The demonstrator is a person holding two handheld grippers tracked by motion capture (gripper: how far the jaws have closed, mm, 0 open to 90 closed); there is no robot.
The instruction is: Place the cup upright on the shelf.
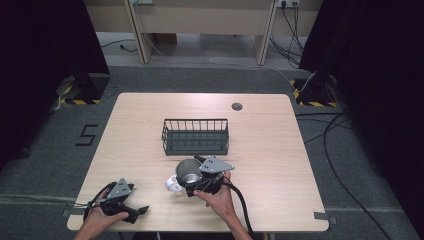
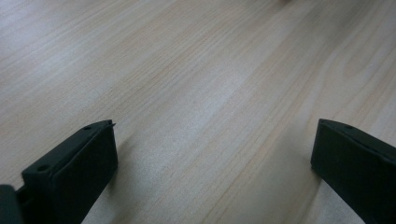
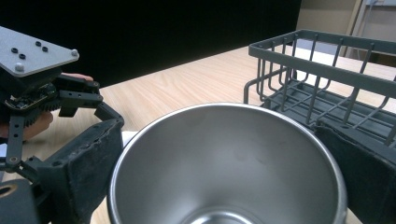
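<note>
in the high view, a light wooden surface (image 1: 270,150) carries a dark grey wire basket (image 1: 195,136) near its middle. just in front of the basket, on the person's side, stands a round cup of shiny steel (image 1: 187,170), with its open mouth turned up. the right gripper (image 1: 196,176) is at this steel cup, and the right hand (image 1: 216,196) holds the gripper from behind. a small white object (image 1: 173,184) lies on the surface just beside the cup, on its left; i cannot tell what it is. the left gripper (image 1: 141,210) rests low at the front left corner of the surface, in the left hand (image 1: 102,210), well apart from the cup.

in the left gripper view, the two black jaws stand wide apart above the bare wood grain of the surface, and nothing is between them.

in the right gripper view, the steel cup (image 3: 229,163) is seen from very near. its rim is thin and round, its inner wall is smooth, brushed metal with soft reflections, and the wall narrows toward the bottom. the cup sits between the two black jaws, which stand wide, one at each side of the rim; whether the pads press on the cup i cannot tell. the wire basket (image 3: 327,79) is just behind the cup at the right. the left gripper (image 3: 42,88) is farther off at the left.
</note>
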